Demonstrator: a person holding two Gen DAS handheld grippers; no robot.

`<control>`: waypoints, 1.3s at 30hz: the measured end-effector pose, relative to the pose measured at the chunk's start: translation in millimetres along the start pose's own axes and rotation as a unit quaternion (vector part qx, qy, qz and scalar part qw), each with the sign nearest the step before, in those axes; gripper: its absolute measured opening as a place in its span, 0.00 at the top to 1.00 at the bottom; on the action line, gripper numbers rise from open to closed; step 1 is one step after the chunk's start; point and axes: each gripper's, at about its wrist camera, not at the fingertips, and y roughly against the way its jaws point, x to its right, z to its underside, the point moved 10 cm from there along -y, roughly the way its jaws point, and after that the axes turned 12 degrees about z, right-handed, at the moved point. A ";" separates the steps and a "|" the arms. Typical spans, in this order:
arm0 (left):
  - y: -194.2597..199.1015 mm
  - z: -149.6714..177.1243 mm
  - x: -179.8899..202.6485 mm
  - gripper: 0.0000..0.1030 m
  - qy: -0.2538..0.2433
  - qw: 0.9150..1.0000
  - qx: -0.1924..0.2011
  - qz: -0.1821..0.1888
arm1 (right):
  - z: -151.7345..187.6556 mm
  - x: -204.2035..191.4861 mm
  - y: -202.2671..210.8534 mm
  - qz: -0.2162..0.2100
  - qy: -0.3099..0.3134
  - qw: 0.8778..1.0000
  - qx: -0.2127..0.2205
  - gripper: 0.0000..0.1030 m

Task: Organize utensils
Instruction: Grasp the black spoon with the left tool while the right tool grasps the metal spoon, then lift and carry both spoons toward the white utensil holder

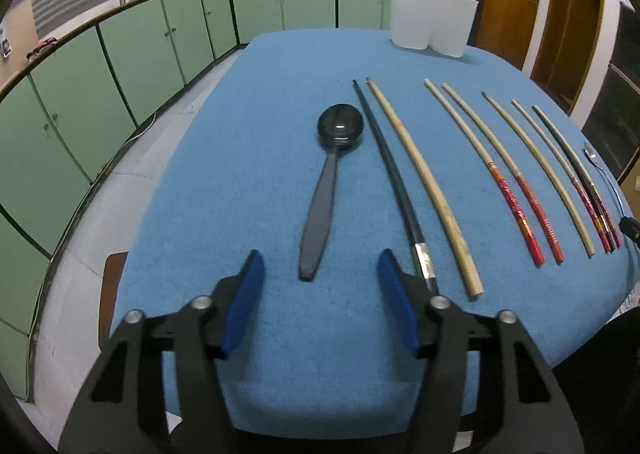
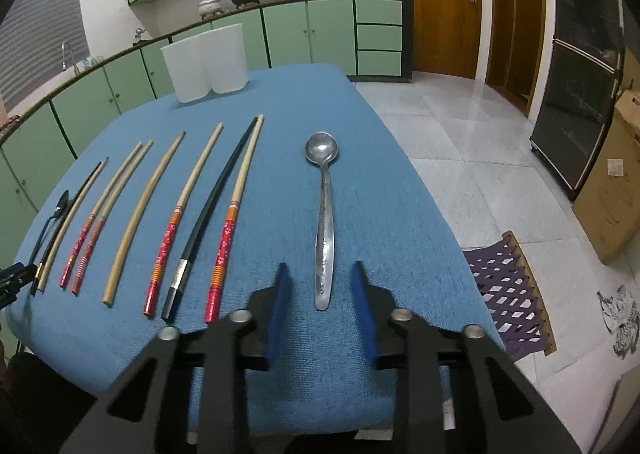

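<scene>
A black plastic spoon (image 1: 326, 182) lies on the blue tablecloth (image 1: 240, 174), its handle end just ahead of my open, empty left gripper (image 1: 318, 264). A metal spoon (image 2: 325, 222) lies just ahead of my open, empty right gripper (image 2: 320, 278). Several chopsticks lie side by side between the spoons: black (image 1: 390, 174), plain wooden (image 1: 424, 182) and red-handled (image 2: 224, 250) ones. Two white cups (image 2: 206, 62) stand at the table's far edge; they also show in the left wrist view (image 1: 432, 18).
Green kitchen cabinets (image 1: 120, 66) run along the left and back. A wooden door (image 2: 440, 2), a dark cabinet (image 2: 580, 94), a cardboard box (image 2: 612, 182) and a mat (image 2: 508, 294) are right of the table. The table edges fall off close on both sides.
</scene>
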 end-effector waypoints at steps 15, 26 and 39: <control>18.1 -10.6 2.8 0.90 0.021 0.999 0.014 0.027 | -12.0 2.1 14.8 -0.022 -0.004 1.000 0.014 0.91; 70.4 -66.8 21.2 0.90 -0.006 0.996 0.086 0.038 | -69.7 0.0 51.9 -0.034 0.010 0.996 0.083 0.91; 70.1 -101.8 22.2 0.90 -0.011 0.992 0.109 0.055 | -112.9 -9.2 48.9 -0.032 0.036 0.993 0.106 0.92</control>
